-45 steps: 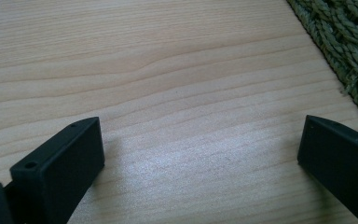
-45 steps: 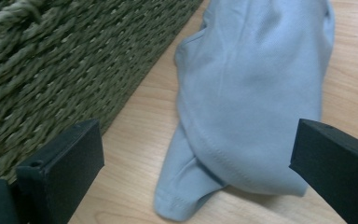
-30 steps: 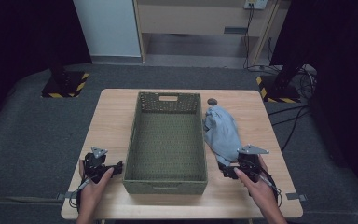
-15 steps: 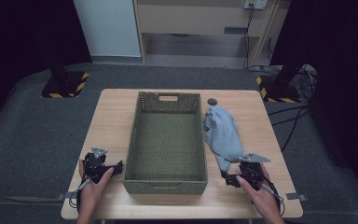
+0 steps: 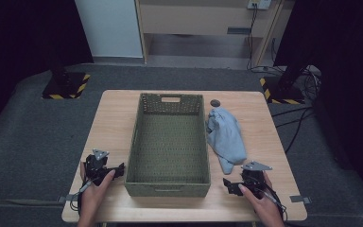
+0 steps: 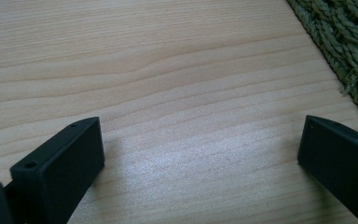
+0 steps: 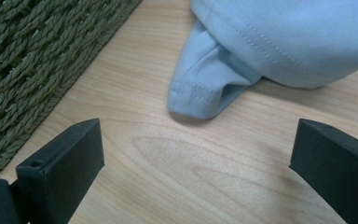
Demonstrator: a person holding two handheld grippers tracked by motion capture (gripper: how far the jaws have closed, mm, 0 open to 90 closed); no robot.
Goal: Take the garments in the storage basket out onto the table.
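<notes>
At the left of the pale wooden table (image 5: 113, 118), the left gripper (image 5: 108, 170) is held low over the boards, just beside the near left corner of the green woven rectangular basket (image 5: 169, 142). In the left gripper view its jaws are seen spread wide with nothing between them but bare wood, and the basket's plaited wall (image 6: 349, 42) is caught at the upper right; it appears to be parked there, out of the way, ready to steady the basket if needed.

The basket is set in the middle of the table, open side up and empty, presumably as the place where the garment is to go.

To its right lies the crumpled light blue cloth garment (image 5: 227, 137), touching or nearly touching the basket's right wall. Its hemmed end (image 7: 200, 93) points toward the right gripper (image 5: 231, 185), which is also held wide open and near the cloth but apart from it. It seems lined up for a pinch on that end.

A small dark round object (image 5: 214, 102) rests beyond the garment.
</notes>
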